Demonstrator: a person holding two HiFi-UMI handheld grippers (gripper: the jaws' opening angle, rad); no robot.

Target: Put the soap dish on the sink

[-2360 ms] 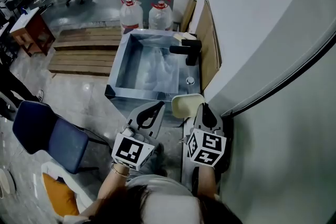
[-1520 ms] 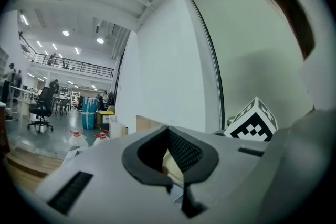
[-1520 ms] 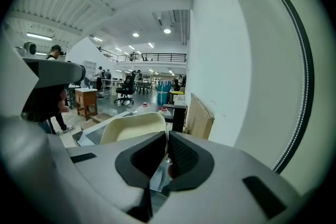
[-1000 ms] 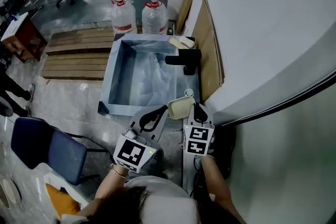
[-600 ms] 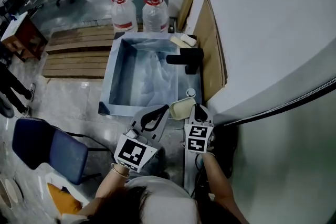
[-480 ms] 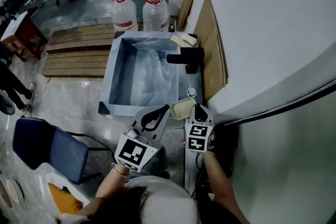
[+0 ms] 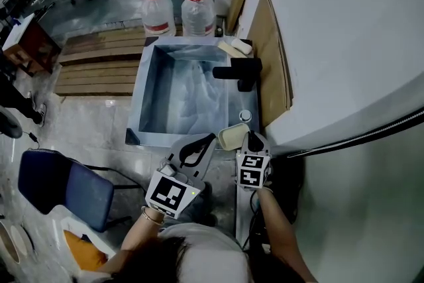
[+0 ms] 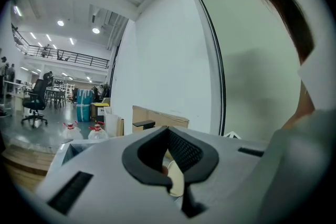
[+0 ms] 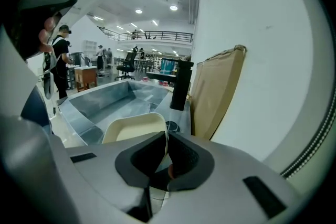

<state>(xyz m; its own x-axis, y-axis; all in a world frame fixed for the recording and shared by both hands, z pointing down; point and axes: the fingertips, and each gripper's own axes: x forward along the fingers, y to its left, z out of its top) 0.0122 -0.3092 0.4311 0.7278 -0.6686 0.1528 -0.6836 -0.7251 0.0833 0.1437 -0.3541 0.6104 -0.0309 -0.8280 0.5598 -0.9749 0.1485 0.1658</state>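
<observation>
In the head view a cream soap dish hangs at the near right corner of the steel sink. My right gripper is shut on the dish's near rim. The right gripper view shows the dish pinched between the jaws of that gripper, with the sink basin and the black faucet just beyond. I cannot tell whether the dish touches the sink deck. My left gripper is shut on nothing, just left of the dish. The left gripper view shows a slice of the dish behind the gripper.
A black faucet stands on the sink's right deck, with a round fitting nearer me and a pale bar at the far end. Cardboard sheets lean on the white wall. Two water jugs, a pallet and a blue chair lie left.
My right gripper has carried the dish slightly forward, closer to the sink's near right corner. The left gripper has kept its place beside it.
</observation>
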